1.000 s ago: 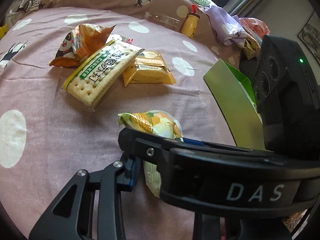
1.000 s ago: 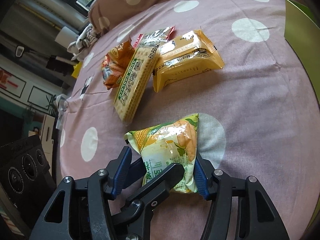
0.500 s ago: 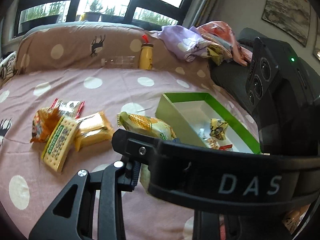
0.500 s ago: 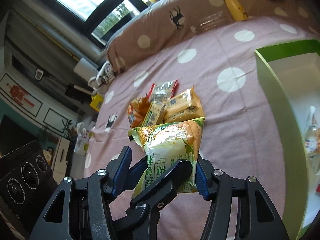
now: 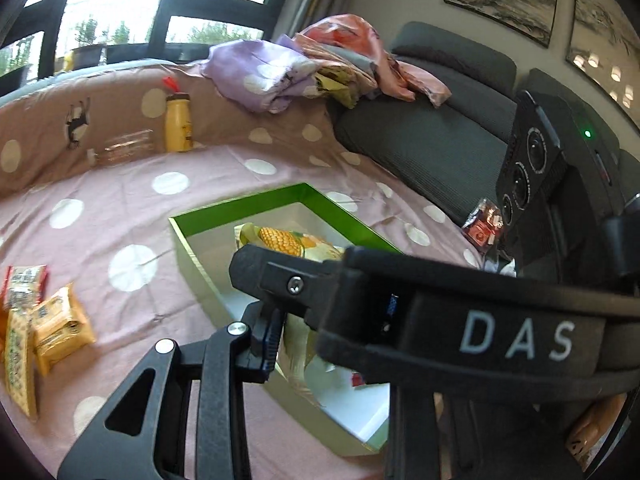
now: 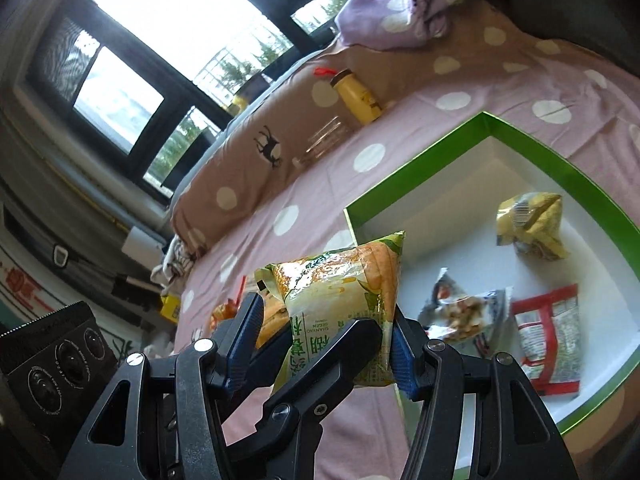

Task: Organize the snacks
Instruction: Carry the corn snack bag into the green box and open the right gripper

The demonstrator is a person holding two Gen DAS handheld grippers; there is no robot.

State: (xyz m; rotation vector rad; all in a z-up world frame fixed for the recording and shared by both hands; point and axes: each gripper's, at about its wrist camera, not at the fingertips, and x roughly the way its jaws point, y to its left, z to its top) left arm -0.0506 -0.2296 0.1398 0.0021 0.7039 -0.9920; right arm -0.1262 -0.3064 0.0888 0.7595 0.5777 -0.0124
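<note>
A corn snack bag (image 6: 340, 280), yellow and green with a corn cob printed on it, hangs in the air over the near corner of the green-rimmed white box (image 6: 540, 140). My right gripper (image 6: 324, 344) is shut on its lower half, with the blue pads at both side edges. My left gripper (image 5: 296, 340) is shut on the same bag (image 5: 280, 240). One of its fingers (image 6: 344, 344) crosses in front of the bag, and its other finger is hidden behind the right gripper's body (image 5: 480, 320). The box (image 5: 240, 204) lies on the pink dotted bedspread.
Inside the box lie a yellow bag (image 6: 532, 224), a nut packet (image 6: 464, 312) and a red-and-silver packet (image 6: 548, 336). Left on the bed are an orange pack (image 5: 60, 328), crackers (image 5: 18, 360) and a small packet (image 5: 24, 280). A yellow bottle (image 5: 178, 124) leans on the bolster.
Both grippers have lifted the corn bag off the bedspread and carried it to the right, from beside the other snacks to above the green box. The grip on it is unchanged.
</note>
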